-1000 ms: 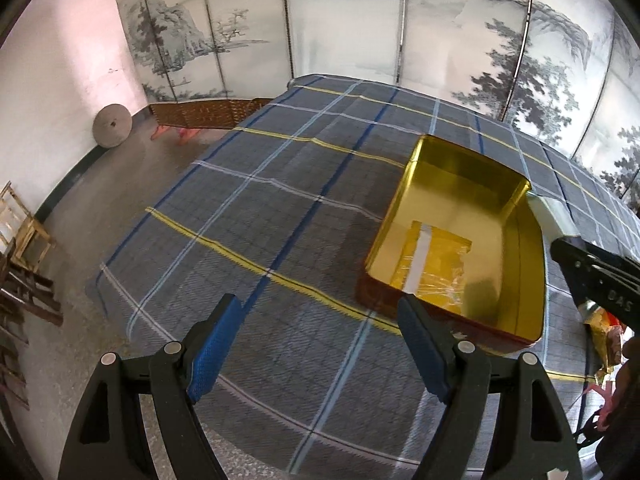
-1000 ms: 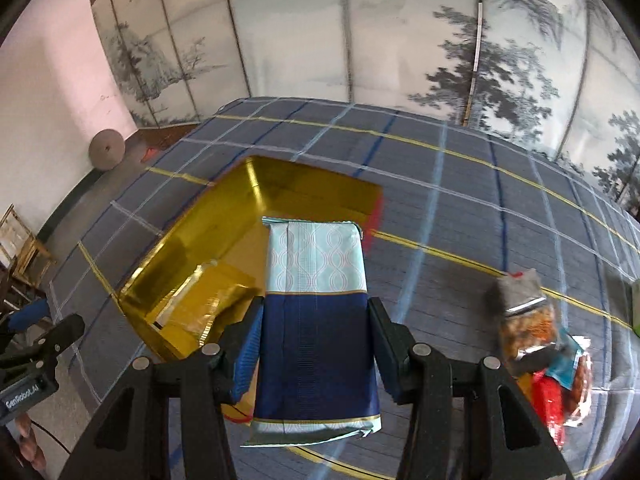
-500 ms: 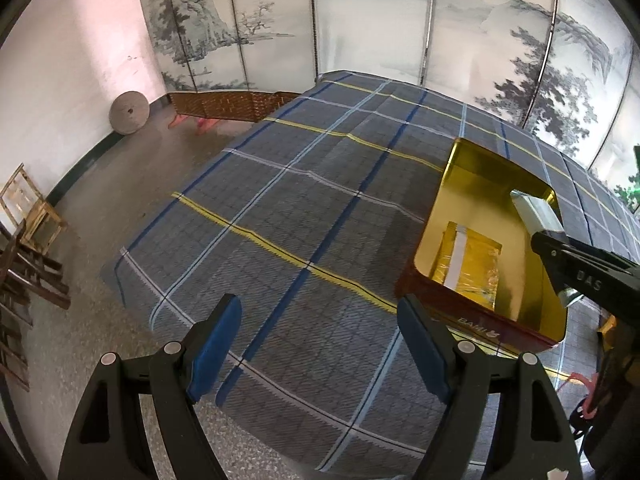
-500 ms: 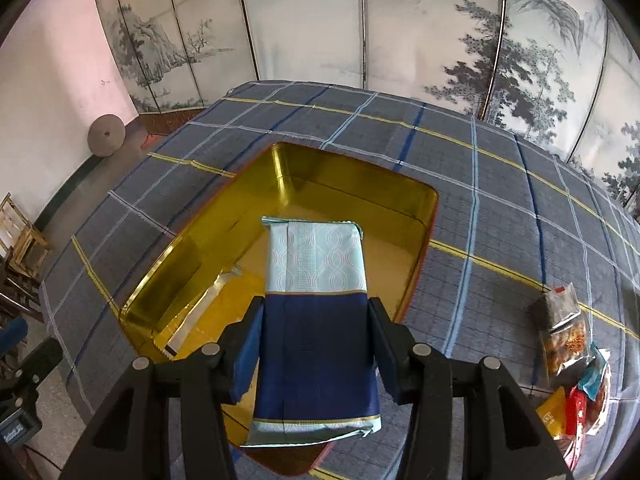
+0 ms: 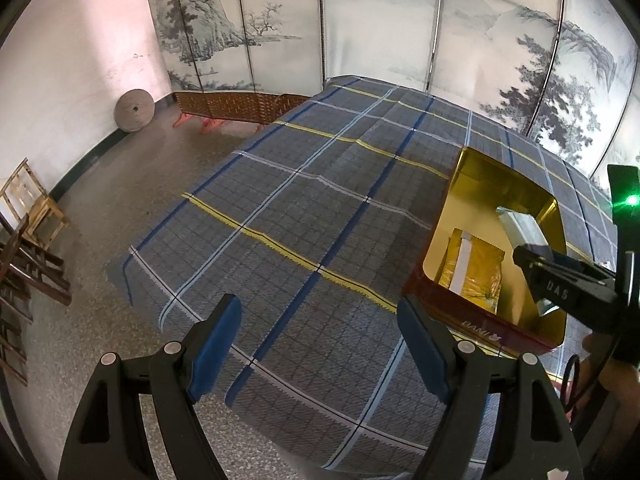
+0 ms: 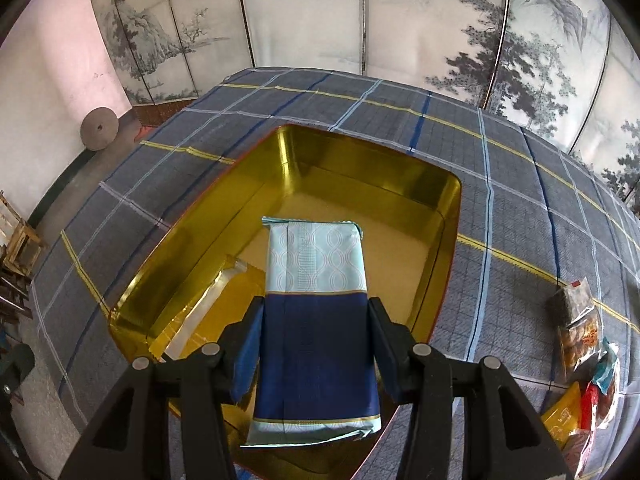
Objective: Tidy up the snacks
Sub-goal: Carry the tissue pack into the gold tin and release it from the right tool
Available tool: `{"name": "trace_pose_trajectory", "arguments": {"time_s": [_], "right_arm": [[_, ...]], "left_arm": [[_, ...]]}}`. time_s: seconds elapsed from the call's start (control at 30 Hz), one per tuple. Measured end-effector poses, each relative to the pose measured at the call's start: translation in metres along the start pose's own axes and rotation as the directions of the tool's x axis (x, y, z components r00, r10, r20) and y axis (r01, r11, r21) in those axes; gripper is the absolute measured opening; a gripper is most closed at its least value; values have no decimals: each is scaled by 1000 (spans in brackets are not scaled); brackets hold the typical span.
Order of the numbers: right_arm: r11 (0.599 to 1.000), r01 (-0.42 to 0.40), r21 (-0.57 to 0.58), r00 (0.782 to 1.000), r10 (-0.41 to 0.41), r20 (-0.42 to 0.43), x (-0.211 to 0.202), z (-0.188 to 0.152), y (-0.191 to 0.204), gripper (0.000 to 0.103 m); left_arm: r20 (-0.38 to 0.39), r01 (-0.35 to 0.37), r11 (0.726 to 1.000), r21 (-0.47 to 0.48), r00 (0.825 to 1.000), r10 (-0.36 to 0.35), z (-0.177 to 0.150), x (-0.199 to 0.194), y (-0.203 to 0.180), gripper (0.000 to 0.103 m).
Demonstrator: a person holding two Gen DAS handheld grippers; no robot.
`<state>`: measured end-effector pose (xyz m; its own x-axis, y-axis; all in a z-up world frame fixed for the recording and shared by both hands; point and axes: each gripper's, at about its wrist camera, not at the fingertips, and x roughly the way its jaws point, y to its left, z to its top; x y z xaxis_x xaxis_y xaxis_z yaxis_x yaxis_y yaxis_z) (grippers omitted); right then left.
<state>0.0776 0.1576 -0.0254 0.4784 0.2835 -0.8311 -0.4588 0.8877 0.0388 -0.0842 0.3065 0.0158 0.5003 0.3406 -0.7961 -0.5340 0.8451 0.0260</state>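
Observation:
My right gripper (image 6: 316, 328) is shut on a navy and pale-blue snack packet (image 6: 316, 280) and holds it over the open gold tin (image 6: 450, 232). A yellow packet (image 6: 192, 316) lies flat in the tin's left part. In the left wrist view my left gripper (image 5: 320, 332) is open and empty above the table's near edge, left of the tin (image 5: 480, 322). There the right gripper (image 5: 560, 284) and the held packet (image 5: 520, 220) show over the tin, beside the yellow packet (image 5: 476, 264).
The table wears a grey plaid cloth (image 5: 312, 208). A pile of loose snack packets (image 6: 580, 352) lies on the cloth right of the tin. Painted folding screens (image 6: 360, 12) stand behind the table. Wooden chairs (image 5: 28, 232) stand on the floor at far left.
My right gripper has carried the blue packet from the tin's right edge to over its inside. My left gripper has drawn back and left, so the tin sits farther right.

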Motion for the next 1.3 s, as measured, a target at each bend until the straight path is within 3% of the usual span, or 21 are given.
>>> {"name": "trace_pose_trajectory", "arguments": {"time_s": [0.53, 0.63, 0.7, 0.83, 1.07, 1.3], "right_arm": [[1000, -14, -17, 999, 13, -36, 3, -12, 5, 52], [1000, -10, -20, 1000, 10, -23, 1, -11, 4, 54], [1000, -6, -22, 1000, 6, -21, -1, -12, 3, 60], [999, -25, -22, 1000, 25, 17, -16, -13, -3, 60], [1000, -26, 0, 996, 26, 90, -55, -20, -44, 60], [995, 53, 90, 991, -64, 119, -90, -39, -131, 60]], "left_arm": [[-6, 2, 1000, -1, 1000, -2, -1, 0, -3, 77], [-10, 4, 1000, 1, 1000, -4, -4, 0, -6, 77], [-11, 7, 1000, 3, 1000, -7, -5, -1, -7, 77], [-5, 19, 1000, 10, 1000, -19, -5, -3, -13, 77], [0, 57, 996, 62, 998, -57, -6, -7, -40, 77], [-2, 106, 984, 142, 994, -107, -11, -14, -81, 77]]}}
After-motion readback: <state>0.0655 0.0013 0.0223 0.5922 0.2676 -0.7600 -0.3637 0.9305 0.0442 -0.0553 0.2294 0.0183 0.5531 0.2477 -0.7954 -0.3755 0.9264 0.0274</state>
